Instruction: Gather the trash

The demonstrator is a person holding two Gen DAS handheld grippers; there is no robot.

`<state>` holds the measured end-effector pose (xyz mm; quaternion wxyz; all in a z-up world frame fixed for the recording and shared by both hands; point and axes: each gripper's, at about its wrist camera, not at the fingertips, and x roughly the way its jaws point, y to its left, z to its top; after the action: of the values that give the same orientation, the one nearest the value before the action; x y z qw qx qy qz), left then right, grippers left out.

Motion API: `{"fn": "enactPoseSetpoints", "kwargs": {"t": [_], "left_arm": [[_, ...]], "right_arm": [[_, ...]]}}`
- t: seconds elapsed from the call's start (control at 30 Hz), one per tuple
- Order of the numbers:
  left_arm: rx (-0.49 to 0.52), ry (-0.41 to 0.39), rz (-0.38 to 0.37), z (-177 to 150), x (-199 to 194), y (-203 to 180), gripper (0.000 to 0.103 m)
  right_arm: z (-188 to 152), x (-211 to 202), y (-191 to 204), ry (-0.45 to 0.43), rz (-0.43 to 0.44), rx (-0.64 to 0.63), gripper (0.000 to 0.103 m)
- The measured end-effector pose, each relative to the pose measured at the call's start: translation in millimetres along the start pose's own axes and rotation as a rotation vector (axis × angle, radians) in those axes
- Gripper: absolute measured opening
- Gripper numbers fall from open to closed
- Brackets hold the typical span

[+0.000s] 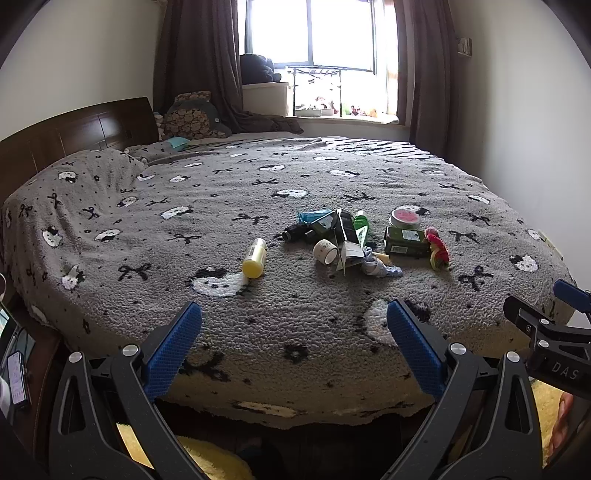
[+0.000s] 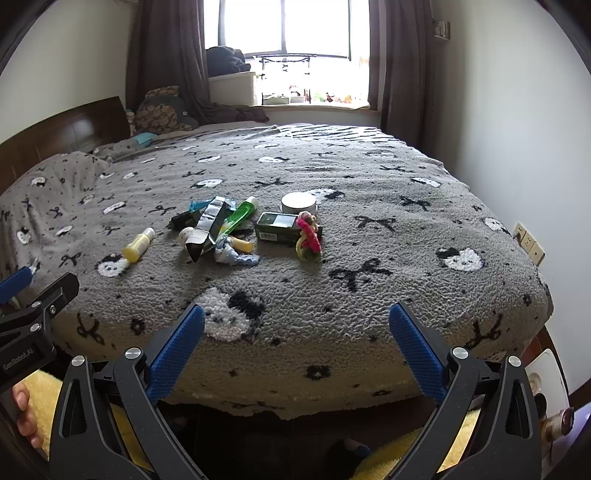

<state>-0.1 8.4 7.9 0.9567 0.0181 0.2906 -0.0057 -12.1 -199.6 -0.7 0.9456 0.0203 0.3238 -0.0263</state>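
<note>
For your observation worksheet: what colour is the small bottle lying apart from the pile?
Yellow bottle, clearest in the left wrist view.

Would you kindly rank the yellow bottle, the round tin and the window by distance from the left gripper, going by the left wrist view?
1. Yellow bottle: nearest the left gripper, on the blanket, slightly left.
2. Round tin: farther back, to the right, behind the green box.
3. Window: farthest, beyond the bed.

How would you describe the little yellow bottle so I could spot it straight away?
Look at the grey blanket patterned with black bows that covers the bed, and find the heap of clutter near its middle. The yellow bottle lies on its side just left of that heap, apart from it. It is the only plain yellow thing lying alone.
</note>
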Motion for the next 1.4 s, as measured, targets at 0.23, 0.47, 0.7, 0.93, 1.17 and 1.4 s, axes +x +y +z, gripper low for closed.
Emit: {"fn": "enactPoseSetpoints", "kwargs": {"t": [0.23,0.47,0.7,0.93,1.17,1.4], "left_arm": [[-0.004,-0.003,0.004,0.1,-0.2,2.7,0.095],[-0.009,-0.007,0.006,1.5,-0.8,5.2,0.095],[-0.012,-0.012,0.009,2.3,-1.9,6.4,0.095],[-0.013,-0.012,0.008,2.4,-1.8,6.4,0.095],[-0.013,-0.012,0.01,2.0,-1.9,6.6,0.095],[-0.015,-0.011,0.011,3.0,-1.2,8.0,0.095]], "right_arm": [[0.8,2.5,4.9,0.002,0.004,-0.012,0.1],[1.3,2.9,5.8,0.003,0.004,-0.012,0.1],[2.0,3.0,5.6,0.002,0.006,-0.013,0.1],[2.7,3.1,7.2,0.002,0.004,-0.011,0.1],[2.5,3.3,6.3,0.003,0.005,-0.012,0.1],[2.2,3.6,6.0,0.003,0.005,-0.01,0.1]]}}
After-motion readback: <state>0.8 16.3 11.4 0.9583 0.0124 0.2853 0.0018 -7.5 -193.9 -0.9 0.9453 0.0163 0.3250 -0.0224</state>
